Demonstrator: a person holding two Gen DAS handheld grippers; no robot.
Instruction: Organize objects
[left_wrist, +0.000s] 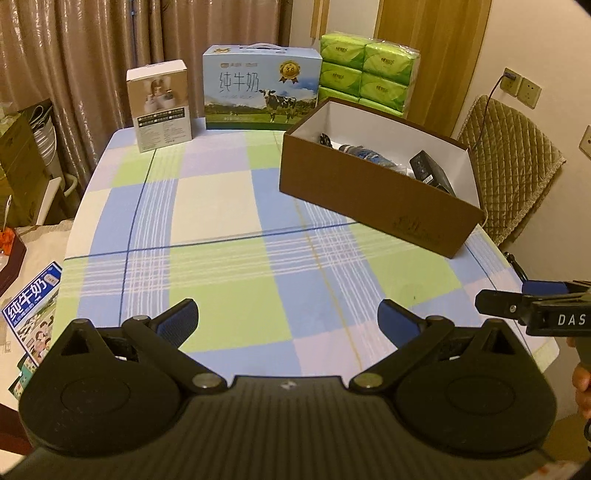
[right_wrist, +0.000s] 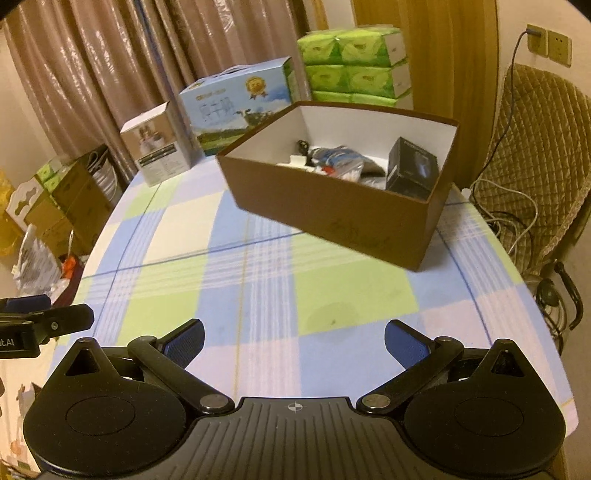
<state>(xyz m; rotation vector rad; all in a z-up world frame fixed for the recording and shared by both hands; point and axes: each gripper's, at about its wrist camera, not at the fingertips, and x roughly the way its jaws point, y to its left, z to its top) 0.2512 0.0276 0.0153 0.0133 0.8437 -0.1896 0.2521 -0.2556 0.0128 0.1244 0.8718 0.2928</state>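
Note:
A brown cardboard box (left_wrist: 373, 195) (right_wrist: 332, 210) with a white inside stands on the checked tablecloth at the right. Inside it lie a small black box (right_wrist: 412, 171) (left_wrist: 430, 171), a dark blue patterned item (left_wrist: 364, 153) (right_wrist: 340, 157) and other small things. My left gripper (left_wrist: 288, 319) hovers open over the near part of the table, nothing between its blue pads. My right gripper (right_wrist: 293, 341) is open too and holds nothing; it also shows at the right edge of the left wrist view. Both are well short of the brown box.
At the table's far edge stand a small white carton (left_wrist: 162, 105) (right_wrist: 159, 147), a blue milk case (left_wrist: 260, 94) (right_wrist: 236, 107) and stacked green tissue packs (left_wrist: 369, 72) (right_wrist: 354, 62). A quilted chair (right_wrist: 535, 155) sits at the right. Boxes and bags crowd the floor at left (right_wrist: 62, 206).

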